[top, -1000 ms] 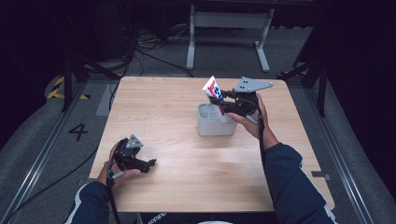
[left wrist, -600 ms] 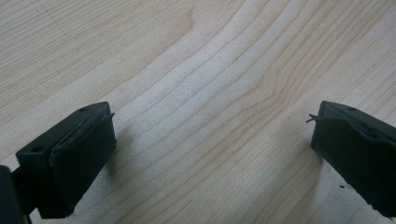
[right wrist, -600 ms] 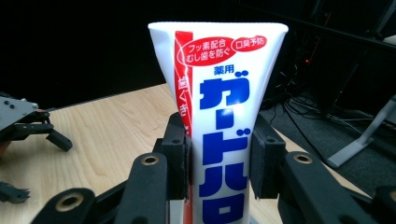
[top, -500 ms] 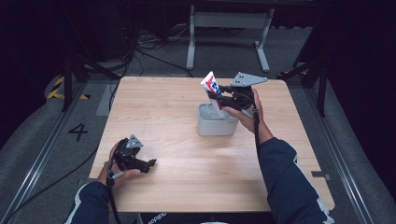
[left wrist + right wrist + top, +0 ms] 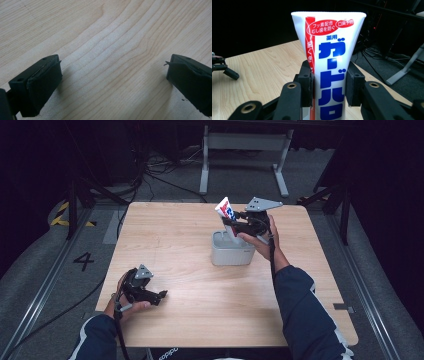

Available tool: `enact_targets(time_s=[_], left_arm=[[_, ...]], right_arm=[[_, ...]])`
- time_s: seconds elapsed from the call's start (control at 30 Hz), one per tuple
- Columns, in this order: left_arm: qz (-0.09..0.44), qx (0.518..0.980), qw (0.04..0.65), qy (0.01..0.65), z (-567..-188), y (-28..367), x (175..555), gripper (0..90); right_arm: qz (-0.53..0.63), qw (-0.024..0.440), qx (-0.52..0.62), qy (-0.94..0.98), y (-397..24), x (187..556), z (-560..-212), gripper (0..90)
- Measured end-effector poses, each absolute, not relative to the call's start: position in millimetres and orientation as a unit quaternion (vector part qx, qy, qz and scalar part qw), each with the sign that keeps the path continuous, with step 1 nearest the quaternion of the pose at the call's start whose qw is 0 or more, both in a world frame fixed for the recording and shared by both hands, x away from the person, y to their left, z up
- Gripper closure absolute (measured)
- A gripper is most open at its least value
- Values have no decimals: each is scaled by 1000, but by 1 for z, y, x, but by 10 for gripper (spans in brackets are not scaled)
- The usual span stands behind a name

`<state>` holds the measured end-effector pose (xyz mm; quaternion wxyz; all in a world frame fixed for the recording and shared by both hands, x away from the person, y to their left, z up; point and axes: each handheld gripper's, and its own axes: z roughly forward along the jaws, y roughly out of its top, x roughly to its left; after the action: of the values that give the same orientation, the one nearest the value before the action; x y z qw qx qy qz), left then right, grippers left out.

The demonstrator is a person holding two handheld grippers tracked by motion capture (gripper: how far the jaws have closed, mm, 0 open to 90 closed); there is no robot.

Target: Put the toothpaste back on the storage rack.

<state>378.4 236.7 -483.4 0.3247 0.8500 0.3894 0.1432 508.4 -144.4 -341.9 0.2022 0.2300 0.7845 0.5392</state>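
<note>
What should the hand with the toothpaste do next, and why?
Probably lift a little higher. The right gripper is shut on the toothpaste tube, which stands just above the grey box, so more height would likely clear its rim. The left gripper rests open on the table.

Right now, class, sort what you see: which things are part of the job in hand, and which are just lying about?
In the job:
- toothpaste tube, clamped in the right gripper
- grey container beneath it

Lying about:
- left gripper, open over the bare table
- floor cables
- metal stand
</note>
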Motion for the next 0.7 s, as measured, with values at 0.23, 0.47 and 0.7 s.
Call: enact_targets(time_s=[0.23,0.47,0.7], left_arm=[[146,851,325,387,-483,237,379,3],[144,850,325,389,-484,237,378,2],[144,850,325,389,-484,237,378,2]], right_arm=[[538,199,235,785,-148,511,-347,648],[530,191,235,792,-148,512,-356,644],[524,187,235,797,-152,511,-361,640]])
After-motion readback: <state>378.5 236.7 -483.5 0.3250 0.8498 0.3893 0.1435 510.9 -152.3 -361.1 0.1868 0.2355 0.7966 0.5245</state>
